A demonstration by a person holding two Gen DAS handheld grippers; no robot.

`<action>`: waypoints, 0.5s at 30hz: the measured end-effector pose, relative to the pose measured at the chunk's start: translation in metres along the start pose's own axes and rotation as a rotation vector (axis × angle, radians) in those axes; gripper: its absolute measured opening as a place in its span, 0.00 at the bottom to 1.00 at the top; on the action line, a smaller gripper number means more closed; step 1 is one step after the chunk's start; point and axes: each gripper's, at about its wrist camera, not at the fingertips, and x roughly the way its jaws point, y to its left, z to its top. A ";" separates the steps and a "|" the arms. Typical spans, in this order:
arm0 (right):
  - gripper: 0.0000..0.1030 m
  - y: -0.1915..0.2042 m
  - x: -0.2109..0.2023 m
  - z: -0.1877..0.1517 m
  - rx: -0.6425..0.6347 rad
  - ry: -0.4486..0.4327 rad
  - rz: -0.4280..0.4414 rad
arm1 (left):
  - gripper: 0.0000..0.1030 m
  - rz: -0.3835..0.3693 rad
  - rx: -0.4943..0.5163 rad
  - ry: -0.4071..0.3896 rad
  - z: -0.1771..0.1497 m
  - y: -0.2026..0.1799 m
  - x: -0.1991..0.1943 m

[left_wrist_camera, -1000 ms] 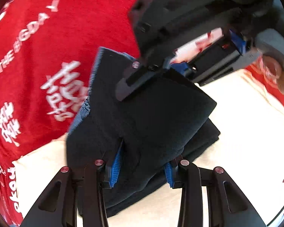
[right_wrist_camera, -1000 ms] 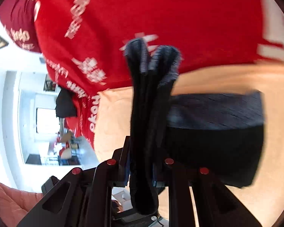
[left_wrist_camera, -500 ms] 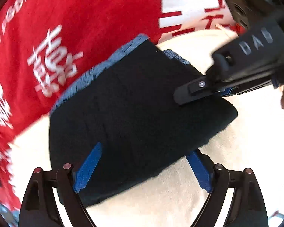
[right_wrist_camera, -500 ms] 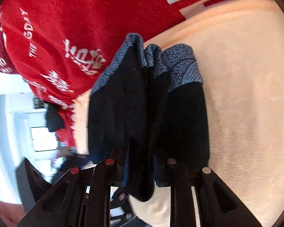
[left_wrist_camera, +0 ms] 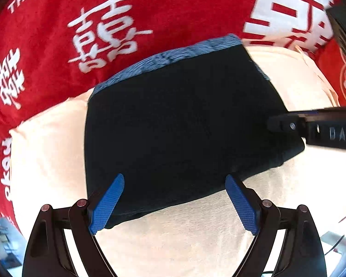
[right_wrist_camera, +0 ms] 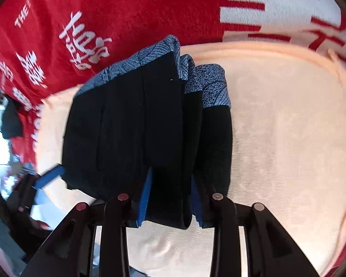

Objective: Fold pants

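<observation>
Since a second ago the left gripper (left_wrist_camera: 174, 198) has let go and spread wide: it was pinching the near edge of the pants (left_wrist_camera: 184, 124), now its blue pads (left_wrist_camera: 107, 198) stand apart on either side of that edge, nothing pressed, released. Pants have dropped from a hanging bundle to a flat folded stack on the peach cloth (left_wrist_camera: 196, 237), which lies over the red printed blanket (left_wrist_camera: 103, 34); blue patterned waistband (left_wrist_camera: 173, 55) faces away at the far edge. Right gripper (right_wrist_camera: 170, 198) has come down with the fold and its jaws have just been opening; a thick fold of the pants (right_wrist_camera: 126, 127) sits between the pads (right_wrist_camera: 145, 198), but whether they press it or already stand clear I cannot tell. Likely reason for this pose: right side lowers the last fold onto the stack while left clears out so nothing drags. Fold looks near done, right release pending
</observation>
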 end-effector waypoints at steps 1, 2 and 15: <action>0.37 0.002 0.001 -0.002 -0.023 -0.004 -0.026 | 0.88 -0.001 -0.012 0.006 0.000 0.003 0.001; 0.37 0.002 0.002 -0.003 -0.041 -0.006 -0.042 | 0.88 0.000 -0.020 0.012 -0.001 0.006 0.001; 0.42 0.011 0.003 -0.013 -0.079 -0.018 -0.132 | 0.88 -0.021 -0.052 0.036 0.001 0.018 0.013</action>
